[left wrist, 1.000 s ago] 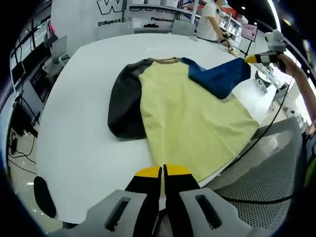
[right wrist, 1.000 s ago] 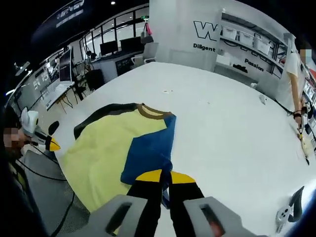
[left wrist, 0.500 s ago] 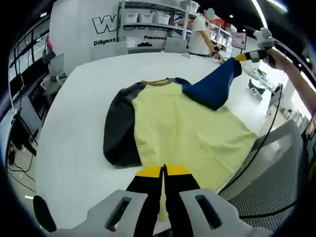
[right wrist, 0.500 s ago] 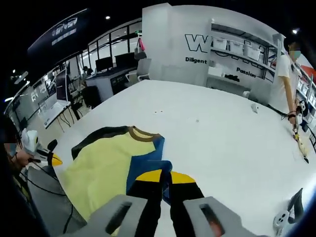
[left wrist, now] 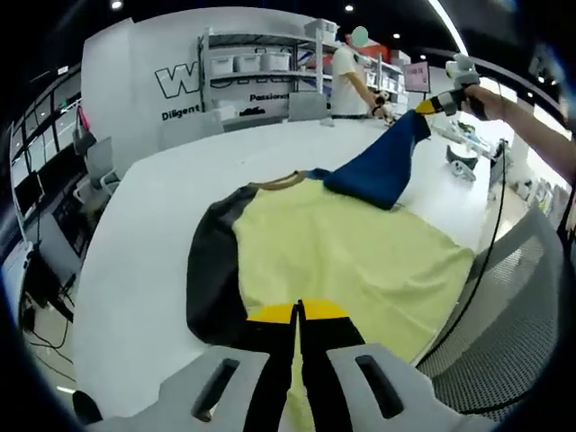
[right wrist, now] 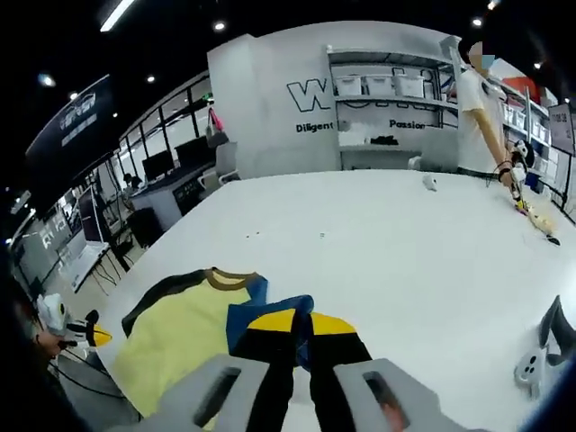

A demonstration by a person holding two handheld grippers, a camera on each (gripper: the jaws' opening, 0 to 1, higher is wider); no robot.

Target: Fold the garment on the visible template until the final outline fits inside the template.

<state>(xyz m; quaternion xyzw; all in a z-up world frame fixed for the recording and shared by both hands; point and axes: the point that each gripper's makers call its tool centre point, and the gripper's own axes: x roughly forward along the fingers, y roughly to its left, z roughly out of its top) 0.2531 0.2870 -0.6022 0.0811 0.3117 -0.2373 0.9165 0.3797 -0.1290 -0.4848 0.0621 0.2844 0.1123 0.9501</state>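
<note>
A garment with a yellow body (left wrist: 342,252), a black sleeve (left wrist: 211,270), a blue sleeve (left wrist: 378,166) and a brown collar (left wrist: 274,183) lies on the white table (left wrist: 144,225). My left gripper (left wrist: 297,310) is shut on the yellow hem at the near edge. My right gripper (left wrist: 441,101) is shut on the blue sleeve's end and holds it up off the table. In the right gripper view the blue sleeve (right wrist: 252,315) hangs from that gripper (right wrist: 301,319) over the yellow body (right wrist: 175,346), with the left gripper (right wrist: 85,335) at the far left.
A person in a white shirt (left wrist: 346,76) stands at the table's far side by shelves. A grey mesh chair (left wrist: 513,306) and a black cable (left wrist: 490,243) sit beside the table. A small grey stand (right wrist: 540,355) and loose items (right wrist: 531,216) lie on the table.
My right gripper has lifted the blue sleeve higher off the table. Both views have risen and tilted, and the left gripper now sits further over the hem.
</note>
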